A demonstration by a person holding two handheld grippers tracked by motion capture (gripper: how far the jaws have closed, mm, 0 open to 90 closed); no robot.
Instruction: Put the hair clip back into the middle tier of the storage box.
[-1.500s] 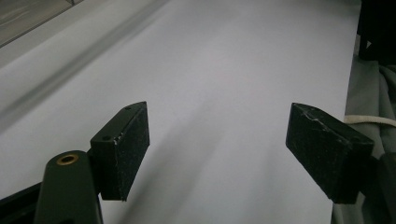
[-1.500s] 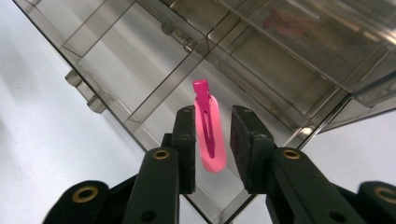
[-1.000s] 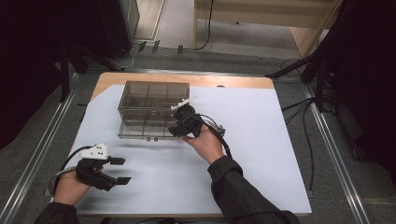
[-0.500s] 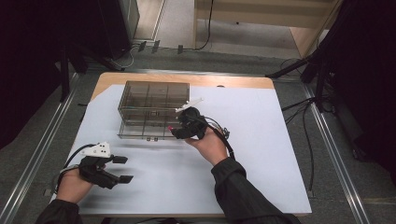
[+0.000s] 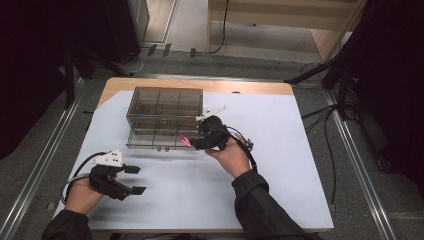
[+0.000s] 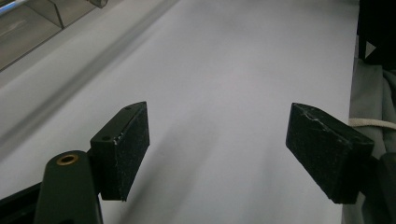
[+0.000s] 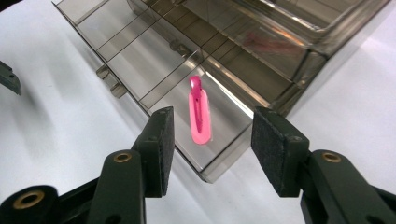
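Fingers of the right gripper [image 7: 210,154] have just been opening, empty; pink clip [image 7: 200,114] lies dropped in the organizer's [image 5: 165,102] near-right compartment. Left gripper [image 6: 233,149] idles open.

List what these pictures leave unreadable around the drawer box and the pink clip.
- pink clip: tiny in the high view, the right gripper covers part of it.
- drawer box: upper part cut off by the right gripper view's top edge; what its tinted drawers hold is unclear.
- left gripper: the box is a cut-off, blurred corner in its view.

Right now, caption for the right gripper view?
Right gripper, jaws just opened, above pink hair clip lying in the organizer's open drawer.
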